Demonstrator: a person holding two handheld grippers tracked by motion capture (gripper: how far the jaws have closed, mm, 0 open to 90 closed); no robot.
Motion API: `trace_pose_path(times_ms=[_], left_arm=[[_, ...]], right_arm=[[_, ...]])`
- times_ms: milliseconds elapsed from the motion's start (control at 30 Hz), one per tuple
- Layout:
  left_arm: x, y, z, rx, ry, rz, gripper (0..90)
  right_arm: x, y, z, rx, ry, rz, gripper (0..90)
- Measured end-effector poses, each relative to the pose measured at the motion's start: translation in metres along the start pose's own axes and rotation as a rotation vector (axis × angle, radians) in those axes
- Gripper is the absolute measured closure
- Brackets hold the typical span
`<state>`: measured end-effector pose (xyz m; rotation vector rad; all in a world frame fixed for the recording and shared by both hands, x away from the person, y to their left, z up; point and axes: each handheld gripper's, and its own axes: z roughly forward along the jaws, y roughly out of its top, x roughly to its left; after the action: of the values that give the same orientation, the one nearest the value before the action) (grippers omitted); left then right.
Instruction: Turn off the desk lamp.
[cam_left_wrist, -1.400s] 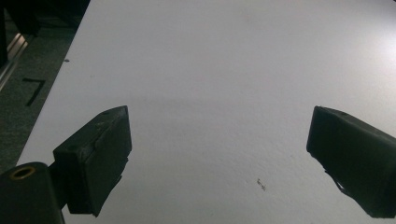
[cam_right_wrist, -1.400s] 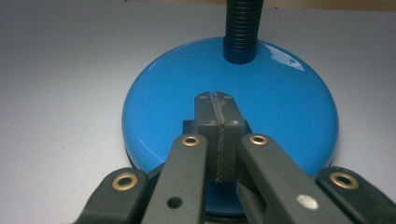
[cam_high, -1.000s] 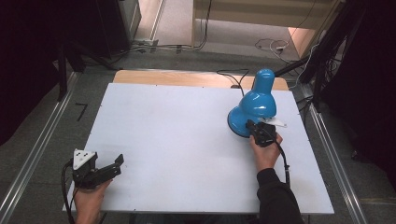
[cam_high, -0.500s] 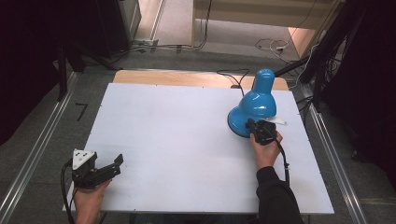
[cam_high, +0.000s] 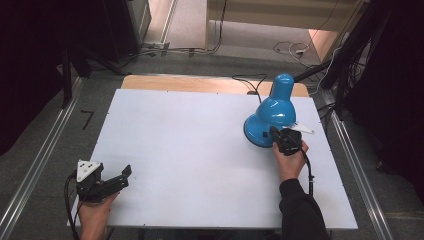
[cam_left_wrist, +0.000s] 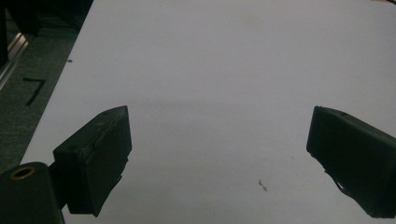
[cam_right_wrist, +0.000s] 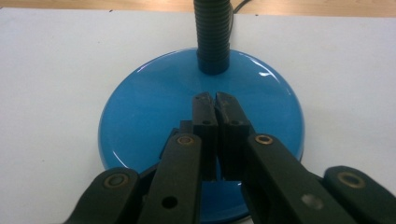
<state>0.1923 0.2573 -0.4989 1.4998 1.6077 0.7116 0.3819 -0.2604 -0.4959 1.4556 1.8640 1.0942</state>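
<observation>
Right gripper (cam_right_wrist: 215, 100), jaws pressed together empty, rests over the round base of the glossy blue desk lamp (cam_high: 272, 115) at the white worktop's (cam_high: 200, 150) far right. Left gripper (cam_high: 112, 181) idles wide open, near-left. Risk: closed tips skid on the slick base, shoving the lamp off the edge.

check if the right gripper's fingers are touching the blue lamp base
Cannot tell. The right gripper view shows the shut fingers over the lamp base, but neither contact nor gap shows plainly.

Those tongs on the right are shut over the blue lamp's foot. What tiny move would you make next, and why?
Probably press the right tongs straight down. They are shut, tips together over the blue lamp base, just in front of the black ribbed neck. Shut tips suit poking, perhaps at a switch, though none is visible. The left tongs wait open above the white table.
</observation>
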Motion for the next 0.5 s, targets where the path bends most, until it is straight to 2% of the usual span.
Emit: trace_pose_path(times_ms=[33,67,100,133,233,500], left_arm=[[0.000,0.000,0.000,0.000,0.000,0.000,7.3],[0.000,0.000,0.000,0.000,0.000,-0.001,7.3],[0.000,0.000,0.000,0.000,0.001,-0.001,7.3],[0.000,0.000,0.000,-0.001,0.001,-0.001,7.3],[0.000,0.000,-0.001,-0.002,0.001,0.000,7.3],[0.000,0.000,0.000,-0.004,0.000,0.002,7.3]], right_arm=[[-0.001,0.000,-0.001,-0.001,-0.001,0.005,83.4],[-0.002,0.000,-0.003,0.000,0.035,-0.014,81.1],[-0.003,0.001,-0.004,0.002,0.037,-0.015,76.5],[-0.004,0.001,-0.003,-0.005,0.002,0.004,72.7],[-0.009,0.001,-0.006,-0.004,0.006,0.020,61.2],[-0.024,-0.002,-0.016,0.001,0.015,0.060,41.9]])
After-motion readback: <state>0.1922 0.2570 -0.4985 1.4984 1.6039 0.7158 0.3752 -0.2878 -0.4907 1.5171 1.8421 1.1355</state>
